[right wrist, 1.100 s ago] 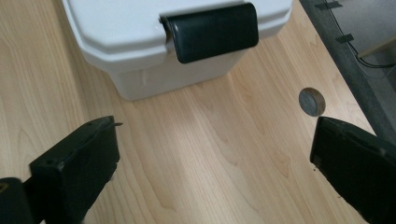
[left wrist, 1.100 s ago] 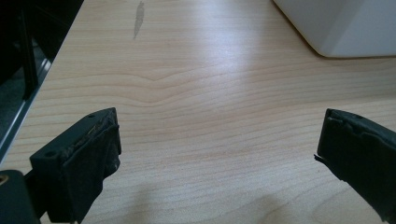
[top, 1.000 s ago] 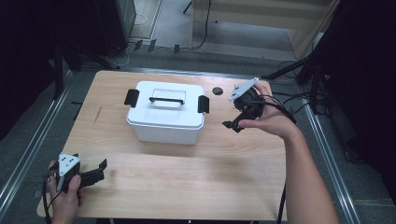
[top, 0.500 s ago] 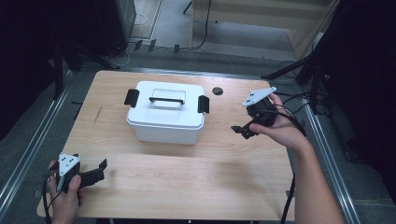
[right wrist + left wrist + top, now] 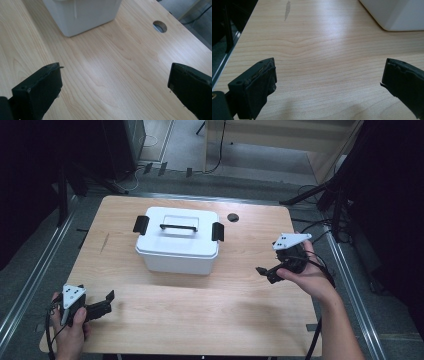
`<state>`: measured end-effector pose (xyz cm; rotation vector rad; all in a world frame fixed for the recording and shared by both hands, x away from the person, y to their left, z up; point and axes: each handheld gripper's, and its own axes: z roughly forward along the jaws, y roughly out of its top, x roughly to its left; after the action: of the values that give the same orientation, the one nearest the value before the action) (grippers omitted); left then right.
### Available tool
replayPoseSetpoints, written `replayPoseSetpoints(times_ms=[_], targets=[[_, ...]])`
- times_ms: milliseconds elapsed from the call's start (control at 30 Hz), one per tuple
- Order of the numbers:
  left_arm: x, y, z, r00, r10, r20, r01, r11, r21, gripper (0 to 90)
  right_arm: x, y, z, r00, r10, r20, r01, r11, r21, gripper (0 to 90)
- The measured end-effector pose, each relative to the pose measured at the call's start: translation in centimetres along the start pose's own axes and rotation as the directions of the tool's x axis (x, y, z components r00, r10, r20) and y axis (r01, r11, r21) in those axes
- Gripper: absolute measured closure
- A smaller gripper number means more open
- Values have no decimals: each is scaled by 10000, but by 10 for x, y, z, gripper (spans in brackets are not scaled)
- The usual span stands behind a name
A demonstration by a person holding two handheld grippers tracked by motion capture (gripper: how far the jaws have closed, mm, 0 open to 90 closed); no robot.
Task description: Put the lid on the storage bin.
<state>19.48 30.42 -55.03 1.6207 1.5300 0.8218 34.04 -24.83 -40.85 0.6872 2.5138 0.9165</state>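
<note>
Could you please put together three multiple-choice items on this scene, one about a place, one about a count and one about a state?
1. Where does the white box stand on the wooden table?
A. at the near edge, between the hands
B. on the far half, left of the round hole
C. at the right edge

2. How many black latches does the box have?
A. two
B. three
C. four

3. How do the jaws of the right gripper stand?
A. shut on the box handle
B. shut on nothing
C. wide open, holding nothing

Answers:
1 B, since the high view shows it toward the far side, with the hole off its right corner.
2 A, since one latch sits at each end of the lid.
3 C, since the right gripper view shows bare table between the two spread jaws.
</note>
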Motion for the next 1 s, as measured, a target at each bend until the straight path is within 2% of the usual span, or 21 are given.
replayPoseSetpoints(times_ms=[67,200,467,600,767,900,1000], targets=[[0,0,0,10000,2,-5,-2,10000,0,2,1,-7,0,9999,93,100,-93,10000,-22,0],[0,0,0,10000,19,-7,-19,10000,5,2,7,-23,-1,9987,500,136,-493,9978,-444,0],[0,0,0,10000,15,-16,-15,10000,-3,2,16,-58,3,9912,1277,337,-1252,9899,-664,0],[0,0,0,10000,29,-24,-28,10000,19,2,20,-72,4,9886,1465,341,-1442,9875,-640,0],[-1,0,0,10000,25,-50,-25,10000,18,2,24,-85,7,9876,1482,515,-1452,9877,-580,0],[0,0,0,10000,27,-53,-27,10000,17,2,26,-98,9,9793,1801,927,-1734,9819,-761,0],[0,0,0,10000,14,-44,-14,10000,4,2,28,-111,11,9691,2221,1074,-2122,9725,-961,0]])
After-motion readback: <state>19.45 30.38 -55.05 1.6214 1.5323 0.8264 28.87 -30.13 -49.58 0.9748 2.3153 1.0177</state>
